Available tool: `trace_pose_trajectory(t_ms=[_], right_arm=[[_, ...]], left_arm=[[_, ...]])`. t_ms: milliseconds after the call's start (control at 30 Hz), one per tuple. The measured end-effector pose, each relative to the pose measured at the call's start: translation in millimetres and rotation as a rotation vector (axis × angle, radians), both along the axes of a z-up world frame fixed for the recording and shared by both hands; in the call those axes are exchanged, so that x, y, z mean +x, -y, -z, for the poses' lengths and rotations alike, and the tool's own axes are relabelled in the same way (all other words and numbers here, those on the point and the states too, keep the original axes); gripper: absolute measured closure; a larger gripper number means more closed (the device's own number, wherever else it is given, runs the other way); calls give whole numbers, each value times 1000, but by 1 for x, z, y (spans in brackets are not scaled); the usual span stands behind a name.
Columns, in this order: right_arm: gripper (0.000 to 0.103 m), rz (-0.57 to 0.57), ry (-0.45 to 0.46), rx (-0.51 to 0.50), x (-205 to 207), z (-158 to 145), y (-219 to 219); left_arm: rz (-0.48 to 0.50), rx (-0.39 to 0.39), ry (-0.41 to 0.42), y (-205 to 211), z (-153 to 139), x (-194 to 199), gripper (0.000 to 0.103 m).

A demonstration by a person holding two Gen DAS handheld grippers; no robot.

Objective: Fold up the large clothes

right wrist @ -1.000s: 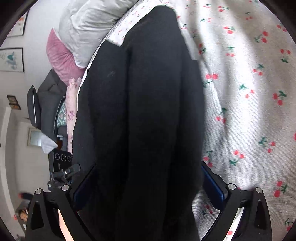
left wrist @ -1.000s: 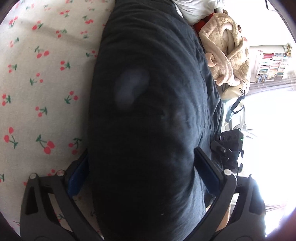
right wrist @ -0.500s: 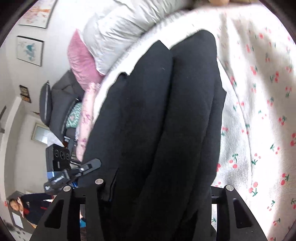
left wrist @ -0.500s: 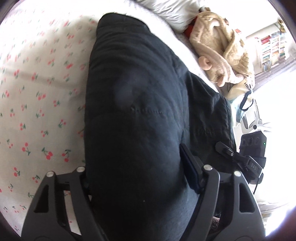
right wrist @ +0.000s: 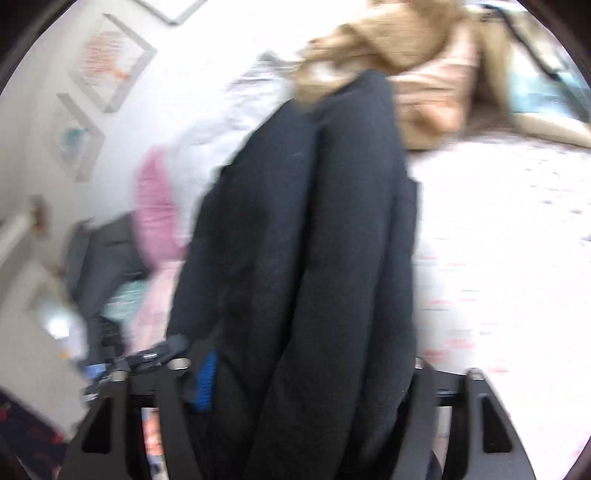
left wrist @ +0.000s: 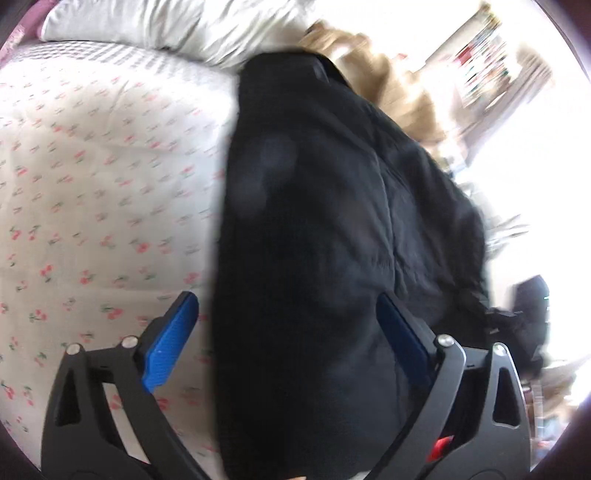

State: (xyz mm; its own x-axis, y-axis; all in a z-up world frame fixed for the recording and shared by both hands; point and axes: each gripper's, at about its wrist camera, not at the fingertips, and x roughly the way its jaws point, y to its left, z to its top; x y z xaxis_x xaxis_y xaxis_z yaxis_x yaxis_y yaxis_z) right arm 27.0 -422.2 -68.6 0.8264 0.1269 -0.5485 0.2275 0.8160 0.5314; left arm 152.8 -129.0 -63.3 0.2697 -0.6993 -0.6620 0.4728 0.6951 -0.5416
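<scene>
1. Both tools carry a black garment (left wrist: 332, 258) above the cherry-print bed (left wrist: 92, 184), the cloth hanging in thick folds from each; both views are blurred by motion.

2. The left tool (left wrist: 288, 321) stands wide: its blue left pad (left wrist: 170, 343) sits clear of the cloth, so only the right pad touches it, and the garment seems draped between the fingers rather than pinched.

3. The right tool (right wrist: 310, 369) is narrow, closed on a bunched fold of the garment (right wrist: 306, 240); a strip of blue pad (right wrist: 207, 380) shows at the left of the fold.

4. Risk: with the left side unclamped, the heavy cloth may slide out and drop in a heap on the bed, undoing the fold.

5. Risk: a fast swing, as the blur suggests, may let the hanging end sweep into the tan plush toy (right wrist: 399, 62) and grey pillow (left wrist: 166, 26) at the head of the bed.

6. Risk: the right tool's thick bunch may shed layers, leaving uneven edges.

7. Against a second ago: the garment lay along the bed; now it is lifted and the cameras tilt up toward the pillow and wall pictures (right wrist: 110, 62).

8. Half a second ago the left tool was closed on the cloth; now it is spread.
</scene>
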Motion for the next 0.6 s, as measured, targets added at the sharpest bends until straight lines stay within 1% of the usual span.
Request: trace_pose_trajectory(t_ms=[33, 67, 100, 167, 200, 233, 300, 433, 467, 533, 600], right_arm=[[27, 59, -85, -29, 0, 13, 11], [27, 89, -139, -27, -1, 23, 22], [27, 114, -173, -12, -3, 31, 28], [27, 111, -136, 31, -8, 31, 33], [27, 112, -130, 27, -11, 28, 34], [27, 123, -129, 1, -17, 24, 42], [27, 153, -129, -85, -19, 9, 34], [26, 186, -119, -140, -20, -8, 11], [26, 192, -114, -157, -21, -9, 14], [22, 202, -92, -197, -21, -18, 5], [18, 210, -69, -232, -22, -28, -7]], left_arm=[[-2, 59, -27, 5, 15, 4, 6], [-2, 89, -59, 7, 27, 7, 6], [0, 83, -79, 6, 32, 8, 6], [-17, 58, -123, 2, 36, 10, 6], [-30, 61, -125, 0, 34, 11, 6], [-35, 68, -115, -2, 31, 8, 6], [-40, 99, -72, -2, 20, 1, 6], [-46, 149, 0, -7, 5, -19, 6], [-46, 158, 15, -12, 1, -26, 6], [-45, 178, 37, -22, -2, -37, 6], [-44, 222, 43, -31, -5, -48, 5]])
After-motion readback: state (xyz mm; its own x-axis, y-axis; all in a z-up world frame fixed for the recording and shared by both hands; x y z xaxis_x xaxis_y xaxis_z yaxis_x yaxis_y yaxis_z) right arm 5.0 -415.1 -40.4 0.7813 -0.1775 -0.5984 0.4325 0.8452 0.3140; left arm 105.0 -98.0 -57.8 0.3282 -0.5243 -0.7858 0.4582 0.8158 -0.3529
